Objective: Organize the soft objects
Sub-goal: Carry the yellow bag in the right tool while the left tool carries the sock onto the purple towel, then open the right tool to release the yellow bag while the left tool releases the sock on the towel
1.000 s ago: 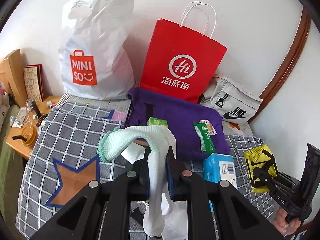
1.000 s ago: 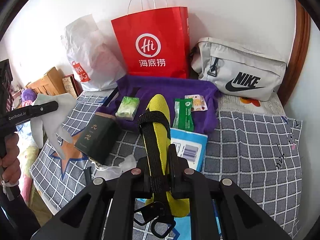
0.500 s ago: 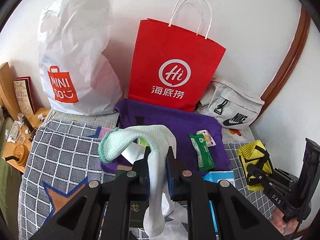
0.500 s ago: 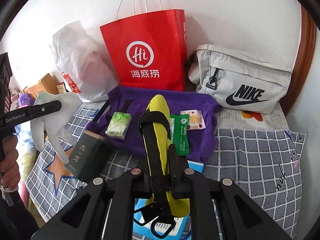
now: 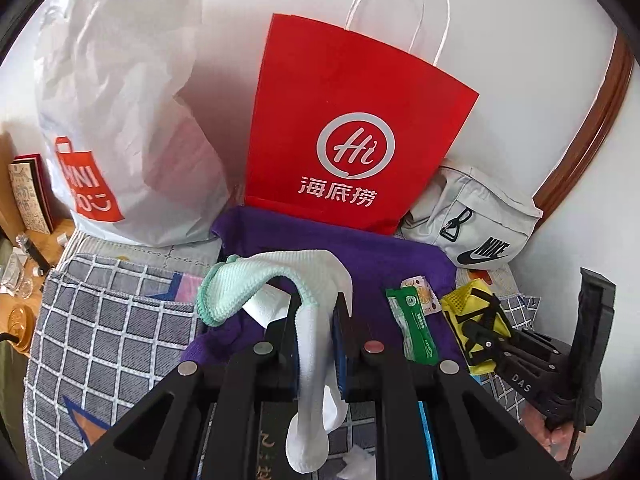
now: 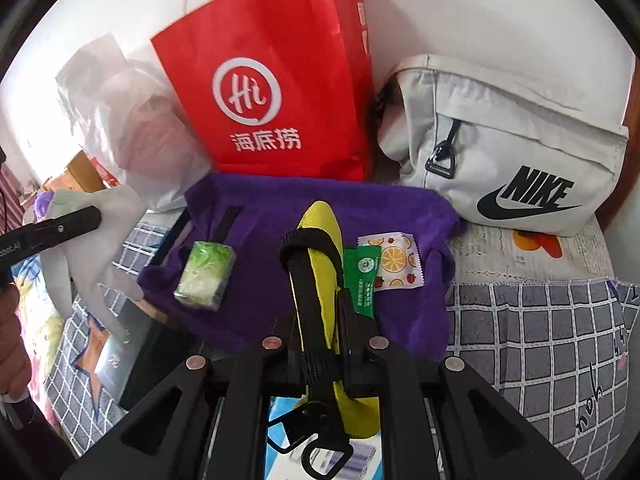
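Note:
My left gripper [image 5: 316, 320] is shut on a white glove with a mint cuff [image 5: 280, 280], held above the purple towel [image 5: 360, 256]; the glove's fingers hang down between the jaws. It also shows in the right wrist view [image 6: 92, 248] at the left. My right gripper [image 6: 320, 312] is shut on a yellow mesh pouch with black straps [image 6: 320, 232], seen in the left wrist view [image 5: 476, 320] at the right. Both are held close in front of the red paper bag [image 5: 352, 128].
A white MINISO plastic bag [image 5: 120, 120] stands left of the red bag, a grey Nike bag [image 6: 508, 148] to its right. On the purple towel lie a green tissue pack [image 6: 206, 276], a green sachet [image 6: 362, 276] and a fruit-print sachet [image 6: 396, 260]. A dark box [image 6: 120, 356] sits on the checked blanket.
Both grippers have moved forward toward the bags at the wall, still holding the glove and the pouch. The red bag and towel appear larger and nearer.

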{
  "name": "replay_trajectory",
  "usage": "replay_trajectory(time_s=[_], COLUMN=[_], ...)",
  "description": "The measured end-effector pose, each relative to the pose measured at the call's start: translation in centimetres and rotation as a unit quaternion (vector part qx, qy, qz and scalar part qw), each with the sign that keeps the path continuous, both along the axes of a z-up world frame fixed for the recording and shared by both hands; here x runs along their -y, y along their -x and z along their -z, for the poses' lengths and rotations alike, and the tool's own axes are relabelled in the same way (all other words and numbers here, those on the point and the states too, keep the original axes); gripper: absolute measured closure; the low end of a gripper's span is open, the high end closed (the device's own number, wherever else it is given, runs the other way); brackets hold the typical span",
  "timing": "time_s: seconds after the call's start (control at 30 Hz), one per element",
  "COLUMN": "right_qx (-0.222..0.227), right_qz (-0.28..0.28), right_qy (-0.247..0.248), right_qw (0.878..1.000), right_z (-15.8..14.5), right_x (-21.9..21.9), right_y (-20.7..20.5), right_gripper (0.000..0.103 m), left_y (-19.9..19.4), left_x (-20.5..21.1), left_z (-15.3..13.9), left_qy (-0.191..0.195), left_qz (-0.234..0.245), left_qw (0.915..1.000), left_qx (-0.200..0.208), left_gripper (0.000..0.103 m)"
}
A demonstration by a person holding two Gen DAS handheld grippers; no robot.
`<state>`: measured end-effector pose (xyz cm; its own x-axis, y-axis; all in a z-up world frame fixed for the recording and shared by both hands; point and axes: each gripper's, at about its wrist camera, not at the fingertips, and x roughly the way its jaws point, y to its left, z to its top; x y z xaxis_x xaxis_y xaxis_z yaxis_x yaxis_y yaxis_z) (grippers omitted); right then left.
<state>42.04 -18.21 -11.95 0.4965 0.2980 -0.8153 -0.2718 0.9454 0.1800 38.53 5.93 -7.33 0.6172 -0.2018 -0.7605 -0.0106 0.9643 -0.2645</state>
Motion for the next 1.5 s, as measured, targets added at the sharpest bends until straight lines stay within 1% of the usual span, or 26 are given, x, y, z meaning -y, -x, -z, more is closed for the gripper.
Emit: replay_trajectory(time_s=[0.3, 0.5, 0.7, 0.83, 1.1, 1.13, 1.2, 1.27, 1.37, 1.4, 1.43, 1.47, 1.5], right_qx=[-0.019, -0.025, -0.047, -0.061, -0.065, -0.066, -0.069, -0.066, -0.055, -0.049, -0.044, -0.037, -0.032], right_qz=[0.009, 0.011, 0.006, -0.005, -0.011, -0.012, -0.016, -0.016, -0.013, -0.010, -0.006, 0.000, 0.003], right_qy=[0.002, -0.002, -0.001, -0.001, 0.001, 0.000, -0.004, -0.009, -0.009, -0.007, -0.004, 0.000, 0.003], right_qw=[1.000, 1.000, 0.999, 0.998, 0.998, 0.998, 0.997, 0.998, 0.998, 0.999, 0.999, 0.999, 0.999], right_z=[2.4, 3.4, 4.9, 6.0, 6.8, 6.8, 6.9, 6.8, 6.2, 5.9, 5.6, 5.3, 5.0], right_x=[0.4, 0.5, 0.7, 0.6, 0.6, 0.6, 0.7, 0.8, 1.3, 1.4, 1.6, 1.8, 1.9], right_y=[-2.8, -4.0, -5.2, -5.6, -6.2, -6.3, -6.4, -6.5, -6.3, -6.2, -6.1, -6.0, -5.8], right_gripper=[0.091, 0.092, 0.092, 0.090, 0.089, 0.087, 0.074, 0.067, 0.063, 0.061, 0.060, 0.059, 0.059], left_y=[-3.0, -4.9, -6.6, -7.4, -9.1, -9.3, -9.4, -9.5, -9.6, -9.5, -9.5, -9.5, -9.4], left_x=[1.4, 2.3, 3.0, 3.4, 3.5, 3.5, 3.5, 3.6, 3.3, 3.2, 2.9, 2.8, 2.7], left_z=[1.3, 2.6, 4.7, 6.1, 8.6, 8.8, 9.1, 9.3, 9.4, 9.4, 9.3, 9.1, 9.0], left_qy=[0.006, 0.021, 0.033, 0.027, 0.025, 0.025, 0.023, 0.013, 0.012, 0.013, 0.012, 0.009, 0.006], left_qz=[0.018, 0.030, 0.035, 0.037, 0.029, 0.028, 0.030, 0.028, 0.023, 0.022, 0.018, 0.014, 0.012], left_qw=[0.9998, 0.9993, 0.9986, 0.9983, 0.9967, 0.9964, 0.9962, 0.9959, 0.9956, 0.9954, 0.9954, 0.9955, 0.9957], left_qx=[-0.004, -0.006, -0.024, -0.036, -0.071, -0.076, -0.078, -0.084, -0.090, -0.092, -0.093, -0.093, -0.091], left_gripper=[0.090, 0.090, 0.090, 0.090, 0.089, 0.089, 0.089, 0.084, 0.081, 0.076, 0.069, 0.064, 0.056])
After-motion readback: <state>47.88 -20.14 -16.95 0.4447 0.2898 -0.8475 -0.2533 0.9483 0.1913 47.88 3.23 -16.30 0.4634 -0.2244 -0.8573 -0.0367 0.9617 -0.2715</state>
